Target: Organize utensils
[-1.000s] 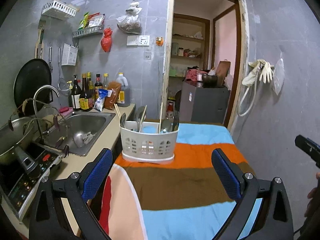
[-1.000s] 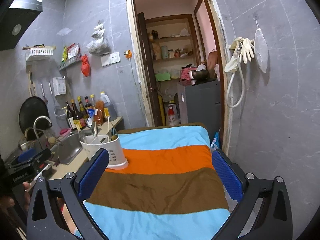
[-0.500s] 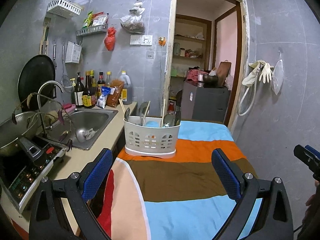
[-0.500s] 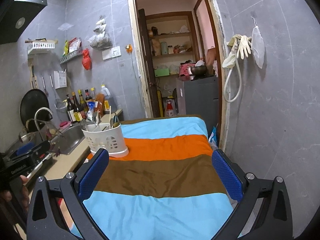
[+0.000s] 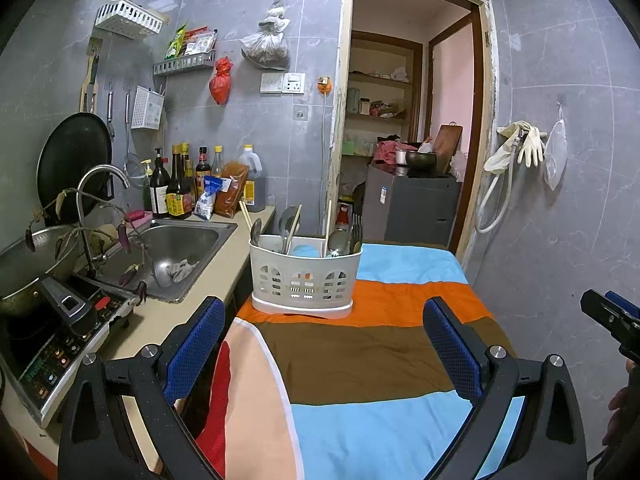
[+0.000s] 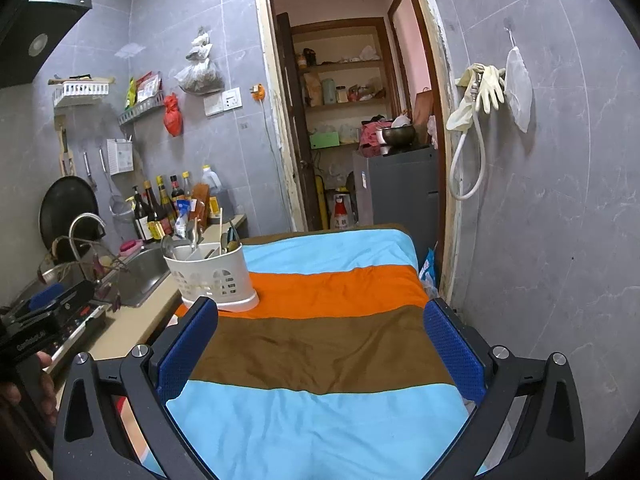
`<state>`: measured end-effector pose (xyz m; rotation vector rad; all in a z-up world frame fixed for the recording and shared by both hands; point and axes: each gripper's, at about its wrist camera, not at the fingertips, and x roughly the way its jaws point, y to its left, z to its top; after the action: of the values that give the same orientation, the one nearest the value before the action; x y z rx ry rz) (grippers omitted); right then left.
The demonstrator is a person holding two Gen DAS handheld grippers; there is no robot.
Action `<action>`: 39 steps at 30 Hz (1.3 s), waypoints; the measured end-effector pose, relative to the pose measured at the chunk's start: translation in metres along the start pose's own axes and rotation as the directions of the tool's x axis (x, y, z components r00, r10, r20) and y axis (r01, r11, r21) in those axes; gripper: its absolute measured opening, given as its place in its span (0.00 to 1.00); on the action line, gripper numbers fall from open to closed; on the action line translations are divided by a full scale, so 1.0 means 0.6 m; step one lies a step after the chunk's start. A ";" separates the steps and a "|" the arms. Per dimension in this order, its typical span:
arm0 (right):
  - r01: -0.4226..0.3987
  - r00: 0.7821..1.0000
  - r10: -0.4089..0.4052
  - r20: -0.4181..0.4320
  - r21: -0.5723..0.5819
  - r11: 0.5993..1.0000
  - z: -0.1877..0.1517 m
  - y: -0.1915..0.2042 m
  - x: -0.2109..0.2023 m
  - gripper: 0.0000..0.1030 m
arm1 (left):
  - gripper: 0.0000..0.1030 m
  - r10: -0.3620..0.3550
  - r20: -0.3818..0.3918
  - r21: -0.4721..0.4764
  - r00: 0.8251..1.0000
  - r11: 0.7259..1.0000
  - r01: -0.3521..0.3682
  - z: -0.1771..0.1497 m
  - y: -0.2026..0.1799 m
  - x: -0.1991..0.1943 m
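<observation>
Left wrist: white slotted caddy (image 5: 306, 278) upright, crammed with spoons (image 5: 289, 222).

No legible text anywhere. Left gripper (image 6: 36, 320) body has white print, too blurred to read. Sauce bottles (image 5: 176, 188) carry yellow labels, red bottle (image 6: 341, 210) by door has characters, all unreadable

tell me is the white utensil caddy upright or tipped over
Upright: the utensil caddy sits flat on its base on the striped cloth, with spoons and chopsticks standing up out of it.
</observation>
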<state>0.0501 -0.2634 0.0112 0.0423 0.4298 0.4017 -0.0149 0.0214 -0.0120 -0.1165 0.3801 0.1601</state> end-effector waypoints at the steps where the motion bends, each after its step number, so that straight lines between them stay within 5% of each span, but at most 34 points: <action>1: 0.001 1.000 -0.001 0.000 0.000 1.000 0.000 0.000 0.000 1.00 | 0.94 0.000 -0.001 0.000 1.000 1.000 0.000 0.000 0.000 0.001; 39: 0.003 1.000 -0.003 -0.001 -0.001 1.000 0.000 0.006 0.009 1.00 | 0.94 0.005 0.019 0.009 1.000 1.000 -0.005 0.012 -0.007 -0.014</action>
<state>0.0534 -0.2581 0.0096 0.0401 0.4308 0.3989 -0.0195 0.0174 -0.0017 -0.1048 0.3620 0.1643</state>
